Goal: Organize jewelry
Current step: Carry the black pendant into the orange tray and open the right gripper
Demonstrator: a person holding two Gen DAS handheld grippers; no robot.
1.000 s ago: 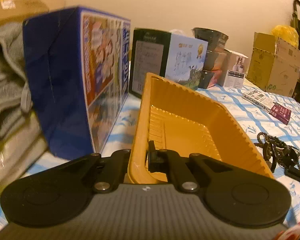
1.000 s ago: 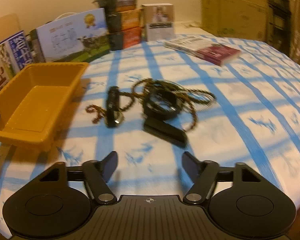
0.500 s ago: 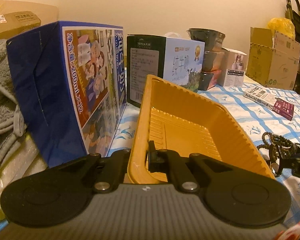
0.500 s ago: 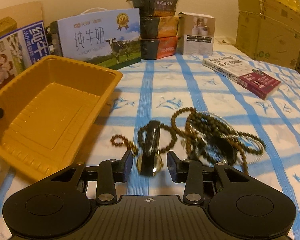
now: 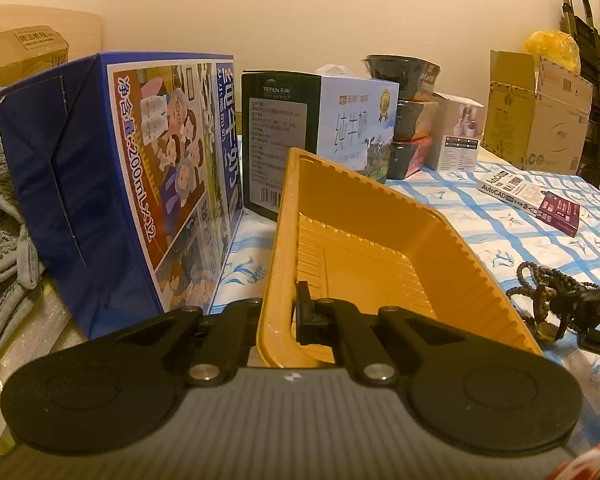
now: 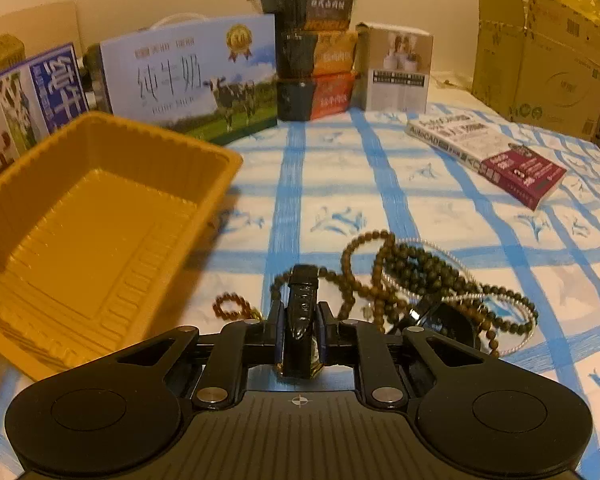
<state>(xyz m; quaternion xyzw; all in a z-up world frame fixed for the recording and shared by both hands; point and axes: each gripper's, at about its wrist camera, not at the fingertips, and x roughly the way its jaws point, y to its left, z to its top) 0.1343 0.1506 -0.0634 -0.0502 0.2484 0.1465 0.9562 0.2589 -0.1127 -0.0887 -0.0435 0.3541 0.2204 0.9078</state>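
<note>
Left gripper (image 5: 278, 316) is clamped tight on the near wall of the yellow tray (image 5: 364, 240). Right gripper (image 6: 299, 322) is closing on a black watch strap (image 6: 300, 304); bead strings (image 6: 412, 272) lie at two o'clock on the tablecloth (image 6: 420, 200).

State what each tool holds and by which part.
Left tool: shut on the yellow tray, at its near rim. Right tool: jaws closing on the black watch, across its strap.
</note>
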